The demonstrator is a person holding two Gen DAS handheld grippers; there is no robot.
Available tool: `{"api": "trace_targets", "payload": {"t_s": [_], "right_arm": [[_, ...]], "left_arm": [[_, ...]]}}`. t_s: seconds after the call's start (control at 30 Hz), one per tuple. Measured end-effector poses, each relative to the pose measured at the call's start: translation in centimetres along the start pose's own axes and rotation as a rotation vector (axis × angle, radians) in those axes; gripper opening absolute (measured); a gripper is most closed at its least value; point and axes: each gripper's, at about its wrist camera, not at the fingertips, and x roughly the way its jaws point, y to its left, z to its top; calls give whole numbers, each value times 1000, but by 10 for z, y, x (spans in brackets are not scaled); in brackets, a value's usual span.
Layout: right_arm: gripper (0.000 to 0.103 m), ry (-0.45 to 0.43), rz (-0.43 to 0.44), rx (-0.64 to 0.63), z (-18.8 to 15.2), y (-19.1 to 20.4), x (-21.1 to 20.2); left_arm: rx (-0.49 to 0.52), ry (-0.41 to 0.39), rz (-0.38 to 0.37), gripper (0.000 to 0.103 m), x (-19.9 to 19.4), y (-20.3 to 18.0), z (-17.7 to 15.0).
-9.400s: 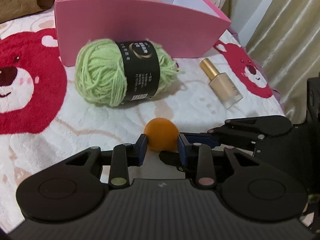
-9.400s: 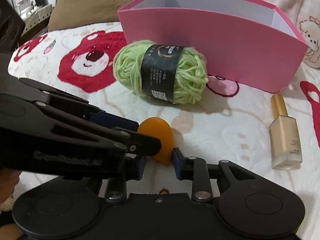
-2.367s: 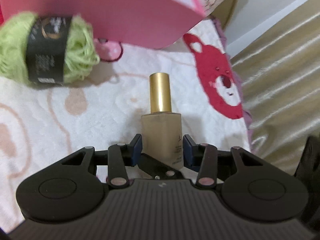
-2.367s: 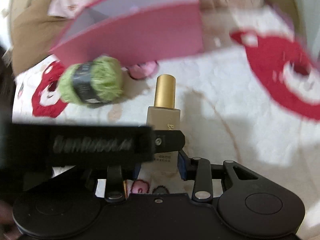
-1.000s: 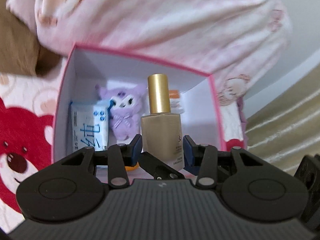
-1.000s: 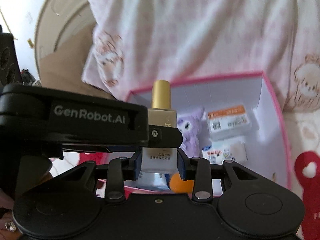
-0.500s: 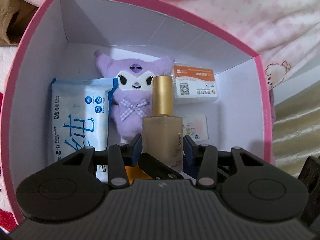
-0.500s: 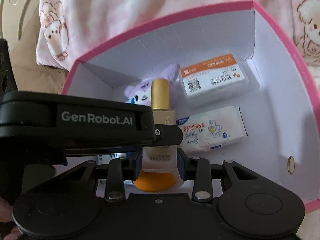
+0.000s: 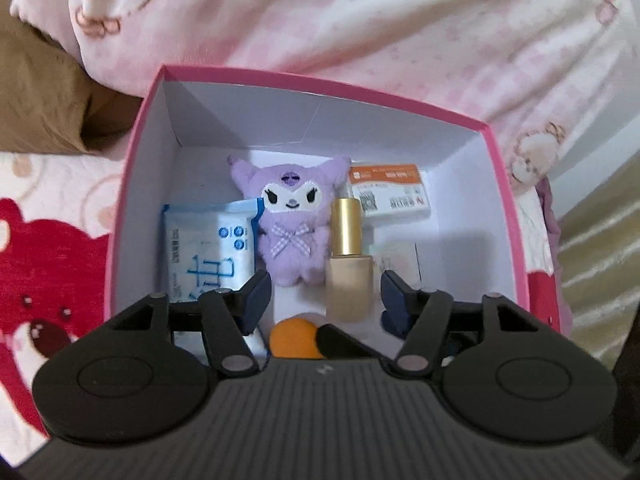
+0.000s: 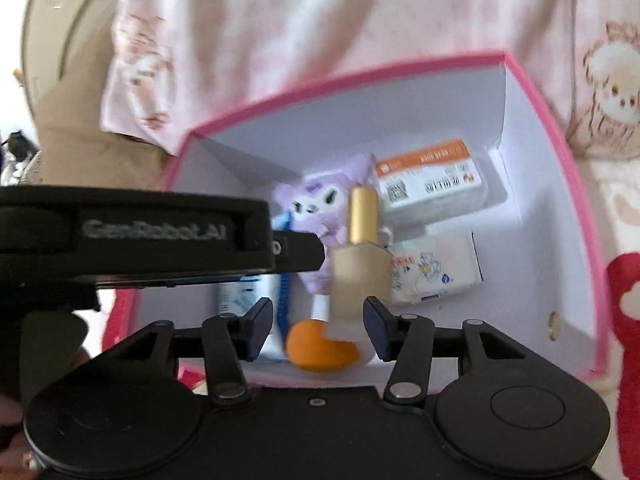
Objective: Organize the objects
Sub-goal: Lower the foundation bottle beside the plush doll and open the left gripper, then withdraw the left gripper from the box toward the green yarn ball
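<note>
Both grippers over the open pink box, pointing down into it. Box contents left to right: blue-white wipes pack by the left wall, purple plush toy mid-back, orange ball at the near edge, foundation bottle with gold cap just right of the plush, small printed tissue pack right of the bottle, orange-white packet at back right. Left gripper jaws opening, bottle between them with clear gaps on both sides, pads not touching. Right gripper jaws also opening, bottle between its fingers, blurred, not pressed. Bottle looks released inside the box; whether it rests on the floor, cannot tell. Pink patterned bedding behind the box.
</note>
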Motion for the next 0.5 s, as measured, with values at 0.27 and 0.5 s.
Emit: {"api": "trace_targets", "payload": {"t_s": [0.27, 0.5], "right_arm": [[57, -38, -12, -79, -8, 23, -64], [58, -78, -25, -121, -22, 35, -123]], "left_arm": [[53, 8, 9, 63, -66, -6, -23], [120, 7, -30, 70, -122, -20, -43]]}}
